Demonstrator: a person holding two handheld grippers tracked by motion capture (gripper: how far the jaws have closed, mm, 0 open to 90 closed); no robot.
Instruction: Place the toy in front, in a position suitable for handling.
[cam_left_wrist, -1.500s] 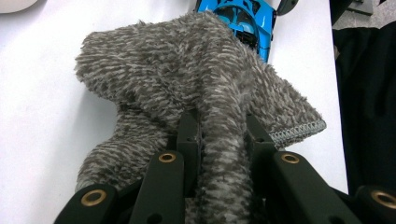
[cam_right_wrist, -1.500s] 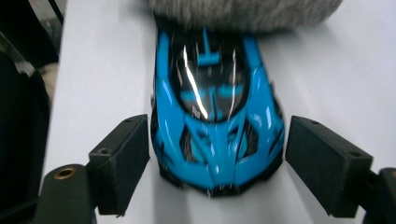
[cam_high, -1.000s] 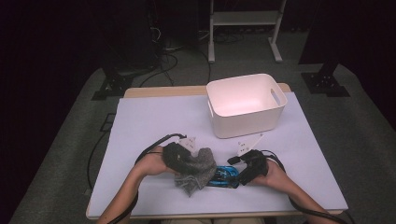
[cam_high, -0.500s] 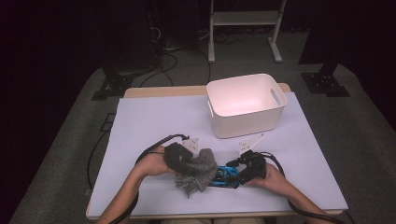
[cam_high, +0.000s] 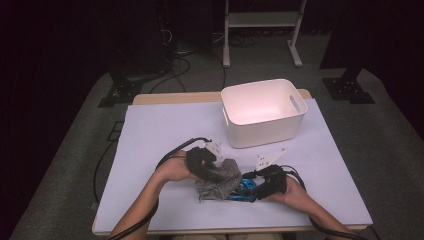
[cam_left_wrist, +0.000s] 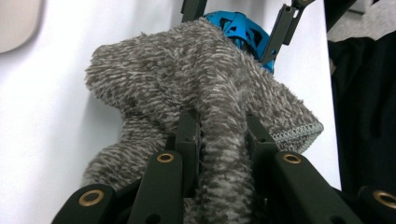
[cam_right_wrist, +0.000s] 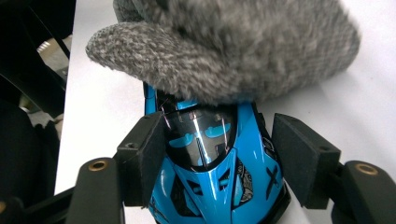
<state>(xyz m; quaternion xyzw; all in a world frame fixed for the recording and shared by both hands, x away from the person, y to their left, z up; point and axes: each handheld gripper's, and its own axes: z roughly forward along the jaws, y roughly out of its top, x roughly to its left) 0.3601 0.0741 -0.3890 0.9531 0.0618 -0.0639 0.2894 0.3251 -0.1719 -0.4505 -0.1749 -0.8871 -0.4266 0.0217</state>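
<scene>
A grey fuzzy cloth (cam_high: 220, 179) lies bunched near the table's front edge, draped over one end of a blue toy car (cam_high: 243, 191). My left gripper (cam_high: 215, 170) comes in from the left and is shut on a fold of the cloth (cam_left_wrist: 187, 84), which rises between its pads (cam_left_wrist: 222, 126). My right gripper (cam_high: 251, 186) reaches in from the right. Its jaws straddle the car (cam_right_wrist: 210, 177) at the windscreen and have just been closing. The pads stand right at the car's sides, with a thin gap on one side. The cloth (cam_right_wrist: 224, 46) hides the car's far end.
A white plastic bin (cam_high: 262, 127) with handle slots stands at the back right of the pale mat (cam_high: 165, 130) that covers the table. Dark floor, cables and a stand's legs lie beyond the far edge. Both forearms come in over the front edge.
My left gripper has shifted a little to the right, lifting the cloth with it. The right gripper's jaws have narrowed around the blue car, and the hand has stayed put.
</scene>
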